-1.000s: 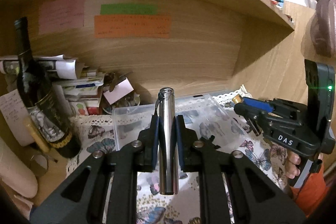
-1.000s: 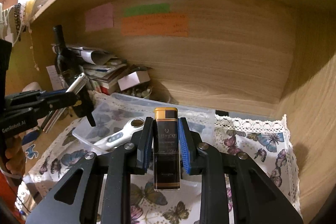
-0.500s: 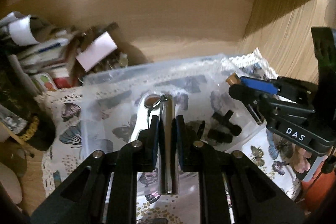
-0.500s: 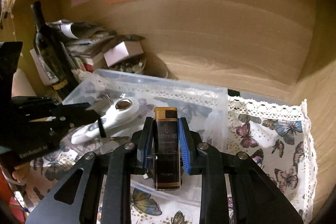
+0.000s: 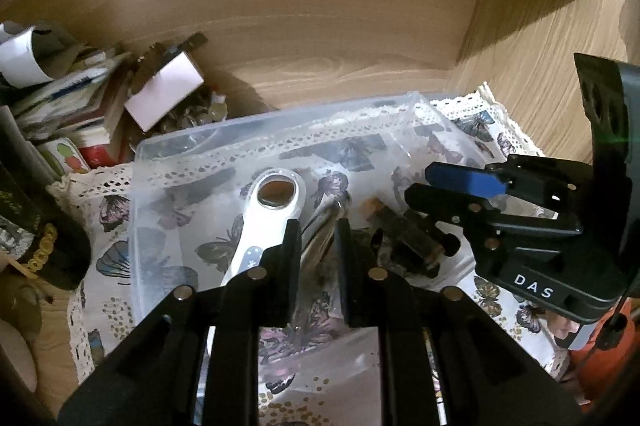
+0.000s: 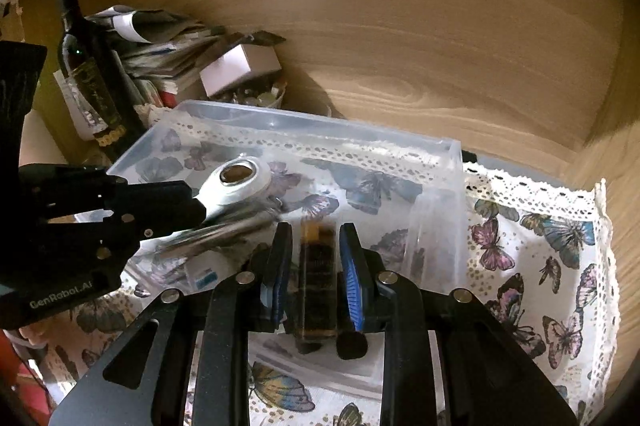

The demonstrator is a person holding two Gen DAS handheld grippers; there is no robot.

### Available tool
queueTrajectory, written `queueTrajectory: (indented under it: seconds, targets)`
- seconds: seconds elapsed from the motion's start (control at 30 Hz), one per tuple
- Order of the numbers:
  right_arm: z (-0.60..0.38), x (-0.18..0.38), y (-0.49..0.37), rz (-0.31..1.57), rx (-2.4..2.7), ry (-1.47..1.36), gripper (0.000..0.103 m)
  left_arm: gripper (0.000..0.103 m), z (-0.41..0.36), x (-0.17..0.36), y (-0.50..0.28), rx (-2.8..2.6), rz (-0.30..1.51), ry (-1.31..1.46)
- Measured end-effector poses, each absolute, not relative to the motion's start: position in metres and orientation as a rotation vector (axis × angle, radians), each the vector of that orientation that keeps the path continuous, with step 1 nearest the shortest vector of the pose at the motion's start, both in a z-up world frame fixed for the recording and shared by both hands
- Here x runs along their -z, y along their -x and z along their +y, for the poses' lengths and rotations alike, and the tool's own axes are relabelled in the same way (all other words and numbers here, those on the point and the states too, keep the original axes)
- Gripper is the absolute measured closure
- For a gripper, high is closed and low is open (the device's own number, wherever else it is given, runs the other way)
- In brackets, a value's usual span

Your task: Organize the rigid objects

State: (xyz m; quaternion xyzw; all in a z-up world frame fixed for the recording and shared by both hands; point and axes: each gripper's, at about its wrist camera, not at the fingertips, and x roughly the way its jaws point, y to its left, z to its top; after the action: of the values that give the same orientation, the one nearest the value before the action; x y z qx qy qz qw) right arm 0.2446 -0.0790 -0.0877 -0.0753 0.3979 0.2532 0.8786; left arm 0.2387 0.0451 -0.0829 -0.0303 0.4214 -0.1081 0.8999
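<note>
Nearest, the left hand-held gripper stands with jaws parted around the slim silver metal cylinder, which looks just let go inside the clear plastic bin. The right hand-held gripper is likewise spread, the dark glossy lighter-shaped box with a gold cap between its pads, seemingly dropping or resting in the bin. The release step appears under way; next, both should lift clear without snagging the walls. Beyond lies a white plastic opener with an oval hole. Only the right view shows the dark wine bottle; only the left shows small black parts.
</note>
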Motion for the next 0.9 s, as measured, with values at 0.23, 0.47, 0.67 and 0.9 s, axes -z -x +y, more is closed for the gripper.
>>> queueTrajectory:
  seconds: [0.23,0.47,0.67,0.9]
  targets:
    - [-0.085,0.065,-0.228,0.763,-0.522,0.146,0.077,0.088,0.048,0.058,-0.217,0.193,0.798,0.056]
    - [-0.101,0.024,-0.189,0.617,-0.504,0.127,0.06,0.082,0.05,0.023,-0.181,0.168,0.683,0.085]
    - [-0.114,-0.007,-0.153,0.497,-0.49,0.099,0.045,0.07,0.047,-0.006,-0.143,0.132,0.572,0.086]
    - [-0.124,-0.027,-0.118,0.41,-0.476,0.073,0.022,0.038,0.041,-0.027,-0.1,0.074,0.445,0.063]
